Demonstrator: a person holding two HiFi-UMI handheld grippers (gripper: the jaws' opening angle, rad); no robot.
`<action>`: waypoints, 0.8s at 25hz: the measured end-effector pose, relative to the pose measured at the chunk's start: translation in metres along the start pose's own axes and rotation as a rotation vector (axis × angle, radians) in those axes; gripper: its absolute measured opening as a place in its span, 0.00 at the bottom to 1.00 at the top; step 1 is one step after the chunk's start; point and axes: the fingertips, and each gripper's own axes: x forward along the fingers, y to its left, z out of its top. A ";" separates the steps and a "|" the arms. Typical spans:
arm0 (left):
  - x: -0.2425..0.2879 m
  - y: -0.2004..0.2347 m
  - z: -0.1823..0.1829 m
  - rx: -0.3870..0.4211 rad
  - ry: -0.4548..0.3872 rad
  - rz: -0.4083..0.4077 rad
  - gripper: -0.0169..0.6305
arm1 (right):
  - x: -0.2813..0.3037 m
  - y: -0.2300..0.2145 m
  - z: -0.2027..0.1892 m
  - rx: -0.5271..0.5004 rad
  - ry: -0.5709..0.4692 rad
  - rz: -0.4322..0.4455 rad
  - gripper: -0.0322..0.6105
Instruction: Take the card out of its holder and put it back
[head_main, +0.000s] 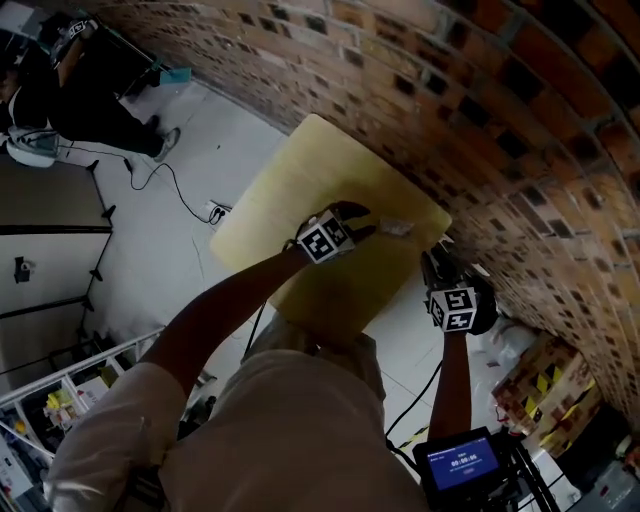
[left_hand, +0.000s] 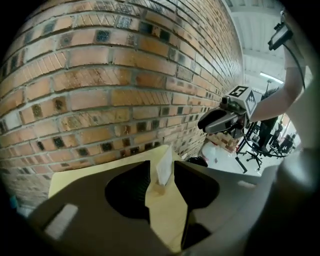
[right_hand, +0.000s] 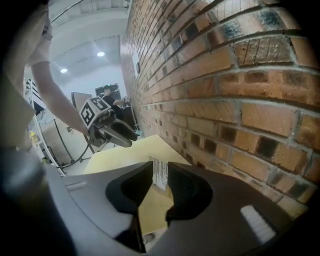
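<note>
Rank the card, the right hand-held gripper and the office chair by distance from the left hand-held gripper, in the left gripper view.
1. Card, straight ahead at the jaw tips.
2. Right hand-held gripper, upper right, farther out.
3. Office chair, far right, on the floor.

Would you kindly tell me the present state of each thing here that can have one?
card: upright, seated in its holder, not gripped.
holder: standing on the table, card in it.
left gripper: open, above the table, short of the card.
right gripper: open, in the air, apart from the card.
</note>
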 end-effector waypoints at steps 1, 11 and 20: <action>0.006 0.001 -0.003 0.008 0.015 -0.005 0.29 | 0.005 -0.001 -0.003 -0.009 0.014 0.014 0.19; 0.043 0.009 -0.014 0.077 0.105 -0.023 0.34 | 0.044 -0.016 -0.032 -0.037 0.138 0.103 0.21; 0.068 0.012 -0.028 0.102 0.155 -0.054 0.38 | 0.072 -0.027 -0.062 -0.135 0.249 0.149 0.30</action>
